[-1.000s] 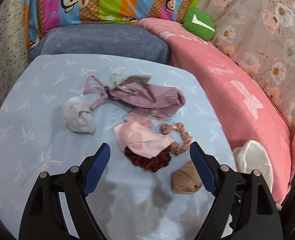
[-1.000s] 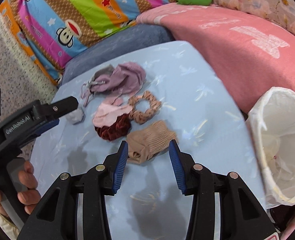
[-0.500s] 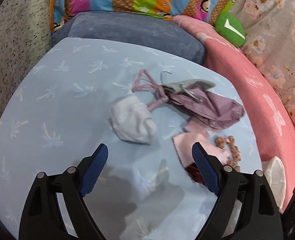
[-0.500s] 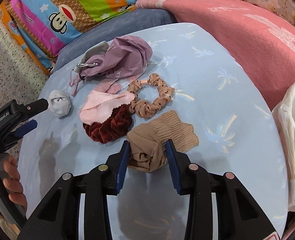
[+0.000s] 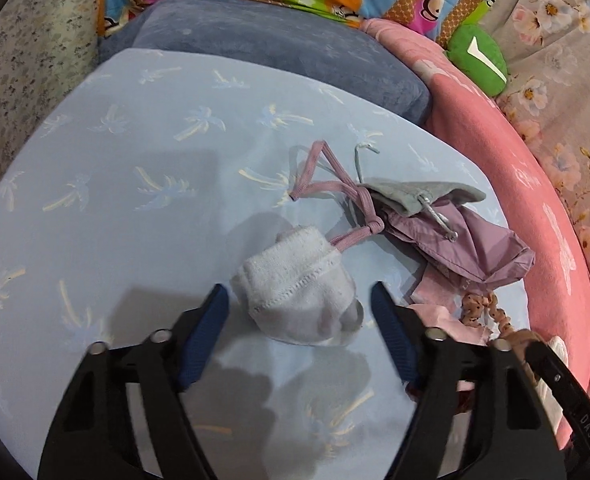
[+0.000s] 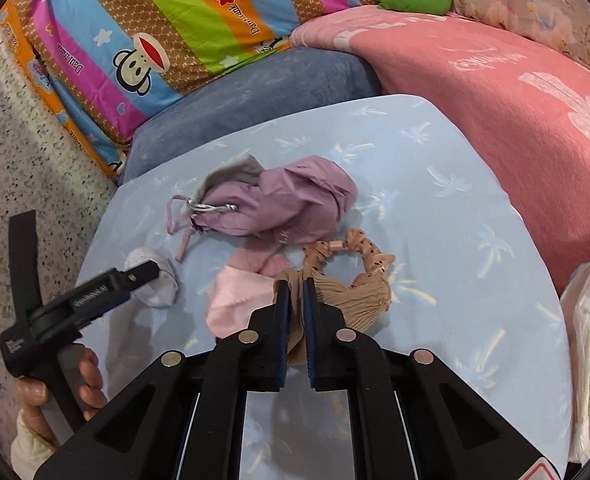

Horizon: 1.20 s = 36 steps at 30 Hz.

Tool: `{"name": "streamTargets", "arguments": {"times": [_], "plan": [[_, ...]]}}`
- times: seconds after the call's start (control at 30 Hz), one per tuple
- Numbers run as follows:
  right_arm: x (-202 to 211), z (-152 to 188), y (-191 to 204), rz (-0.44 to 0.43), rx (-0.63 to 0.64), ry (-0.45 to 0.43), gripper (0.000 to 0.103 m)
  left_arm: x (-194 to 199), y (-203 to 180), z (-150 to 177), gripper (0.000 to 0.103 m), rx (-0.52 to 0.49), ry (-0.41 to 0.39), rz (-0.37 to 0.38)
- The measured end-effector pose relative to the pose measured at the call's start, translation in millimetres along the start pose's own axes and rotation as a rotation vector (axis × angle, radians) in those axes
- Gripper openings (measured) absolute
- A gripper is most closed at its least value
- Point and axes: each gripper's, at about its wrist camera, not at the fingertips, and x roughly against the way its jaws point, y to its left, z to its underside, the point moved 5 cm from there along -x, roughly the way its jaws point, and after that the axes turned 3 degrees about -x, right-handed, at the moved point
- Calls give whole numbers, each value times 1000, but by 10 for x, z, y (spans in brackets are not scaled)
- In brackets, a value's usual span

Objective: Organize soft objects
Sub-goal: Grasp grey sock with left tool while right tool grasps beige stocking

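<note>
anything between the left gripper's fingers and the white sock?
Nothing. In the left wrist view the white sock sits between the open left hand-held gripper fingers, with only bare blue sheet in the gaps either side.

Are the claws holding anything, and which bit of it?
The right claw pinches the tan sock by its bunched left end. The left claw holds nothing; it sits open around the white sock.
</note>
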Motion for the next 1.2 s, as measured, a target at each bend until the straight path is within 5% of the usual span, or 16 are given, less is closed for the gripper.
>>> {"name": "streamTargets", "arguments": {"times": [0.17,0.27,0.77,1.2], "plan": [[-13,3,81,-6,10,1,7,16,-8,37,34,-1,5,17],[30,15,90,-10,7,-4,7,84,-49,51,30,-6,0,31],[808,-22,-26,-22,-12,-127,7,653,-885,88,28,-137,-99,112],[1662,-38,-590,14,-78,-254,7,934,-1835,343,28,-291,-135,200]]}}
